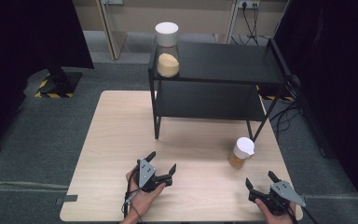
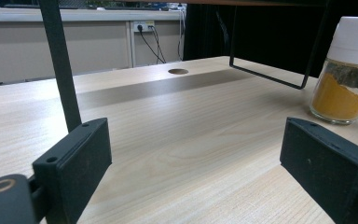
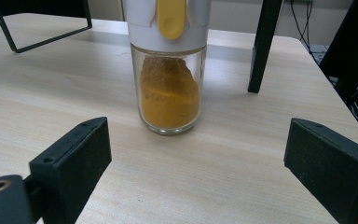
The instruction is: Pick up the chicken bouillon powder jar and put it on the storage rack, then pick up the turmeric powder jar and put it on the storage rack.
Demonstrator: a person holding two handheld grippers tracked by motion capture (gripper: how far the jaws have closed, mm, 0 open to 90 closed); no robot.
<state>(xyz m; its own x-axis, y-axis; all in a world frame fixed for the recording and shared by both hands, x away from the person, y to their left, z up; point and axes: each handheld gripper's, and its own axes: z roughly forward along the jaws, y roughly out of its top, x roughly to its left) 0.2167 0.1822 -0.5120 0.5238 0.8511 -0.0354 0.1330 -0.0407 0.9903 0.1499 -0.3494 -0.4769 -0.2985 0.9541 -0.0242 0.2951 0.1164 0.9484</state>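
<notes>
A small glass jar of orange powder (image 1: 240,154) with a white lid stands upright on the table (image 1: 116,140), right of centre, near the black shelf's front right leg. In the right gripper view this jar (image 3: 169,88) is straight ahead, a yellow tab on its lid. My right gripper (image 1: 261,180) rests near the table's front right edge, open, empty. My left gripper (image 1: 161,162) lies at the front centre, open, empty, pointing right; in its view the jar (image 2: 347,79) is at far right. A taller jar of pale powder (image 1: 168,51) stands on the shelf's top left corner.
The black two-level metal shelf (image 1: 223,65) stands on the back half of the table, its lower level bare. Its legs (image 3: 265,44) stand close behind the small jar. Bare wood lies between the grippers. Cables and wall sockets (image 1: 248,4) lie beyond the table.
</notes>
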